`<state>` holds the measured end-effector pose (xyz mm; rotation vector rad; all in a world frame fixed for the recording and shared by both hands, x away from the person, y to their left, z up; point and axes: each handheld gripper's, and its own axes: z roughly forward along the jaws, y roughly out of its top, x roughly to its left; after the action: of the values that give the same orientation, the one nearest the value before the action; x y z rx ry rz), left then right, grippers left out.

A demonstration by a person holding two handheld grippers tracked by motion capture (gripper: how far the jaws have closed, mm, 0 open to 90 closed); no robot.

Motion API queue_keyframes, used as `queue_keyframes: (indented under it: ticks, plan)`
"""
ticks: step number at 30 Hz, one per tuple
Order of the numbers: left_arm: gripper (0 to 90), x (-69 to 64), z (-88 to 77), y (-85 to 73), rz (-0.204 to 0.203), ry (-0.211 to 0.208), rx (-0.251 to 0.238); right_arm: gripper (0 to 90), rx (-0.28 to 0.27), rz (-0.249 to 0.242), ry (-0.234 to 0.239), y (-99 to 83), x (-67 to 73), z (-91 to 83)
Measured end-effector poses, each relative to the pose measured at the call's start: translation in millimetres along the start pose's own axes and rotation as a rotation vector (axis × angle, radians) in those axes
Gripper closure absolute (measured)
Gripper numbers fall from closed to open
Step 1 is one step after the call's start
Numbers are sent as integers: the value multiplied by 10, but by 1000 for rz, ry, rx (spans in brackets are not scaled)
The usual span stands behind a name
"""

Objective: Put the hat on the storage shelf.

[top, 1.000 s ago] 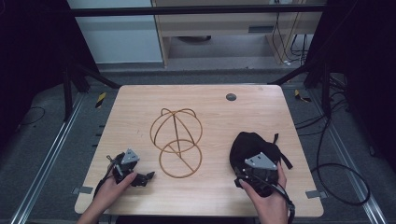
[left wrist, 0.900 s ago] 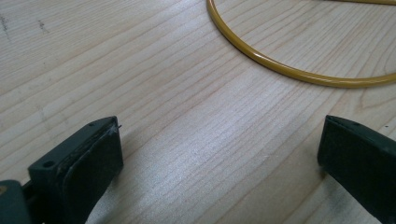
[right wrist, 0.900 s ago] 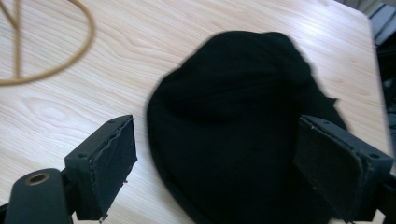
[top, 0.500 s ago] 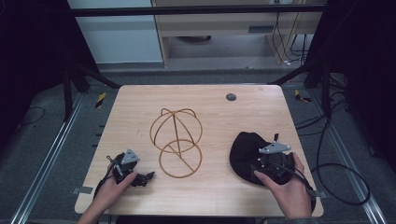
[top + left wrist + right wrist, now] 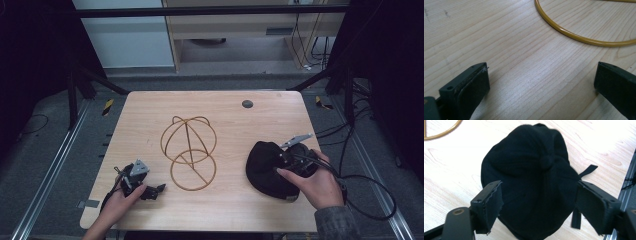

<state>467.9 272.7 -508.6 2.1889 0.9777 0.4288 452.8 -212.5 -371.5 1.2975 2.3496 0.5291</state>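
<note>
right now the right gripper (image 5: 285, 162) sits over the black cap (image 5: 265, 167), at about 4 o'clock on the table (image 5: 225, 107). its jaws have just been closing but stand wide either side of the cap (image 5: 531, 177), pads not pressing it. left gripper (image 5: 150, 190) rests at 7 o'clock, jaws wide apart on bare wood, nothing held, just beside the gold wire stand (image 5: 190, 150).
</note>
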Motion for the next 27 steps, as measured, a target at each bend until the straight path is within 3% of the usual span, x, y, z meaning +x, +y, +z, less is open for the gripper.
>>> queue_keyframes:
  ticks: [5, 13, 20, 27]
  plan:
    - [0, 5, 3, 5, 5, -5, 1, 258, 26, -4, 46, 104, -32, 60]
    - [0, 1, 5, 6, 5, -6, 0, 333, 87, -24, 50, 270, -122, 280]
    - [0, -2, 6, 7, 6, -6, 0, 414, 110, -3, 92, 306, -204, 418]
    - [0, -5, 8, 8, 7, -7, 0, 472, 144, -4, 104, 315, -217, 489]
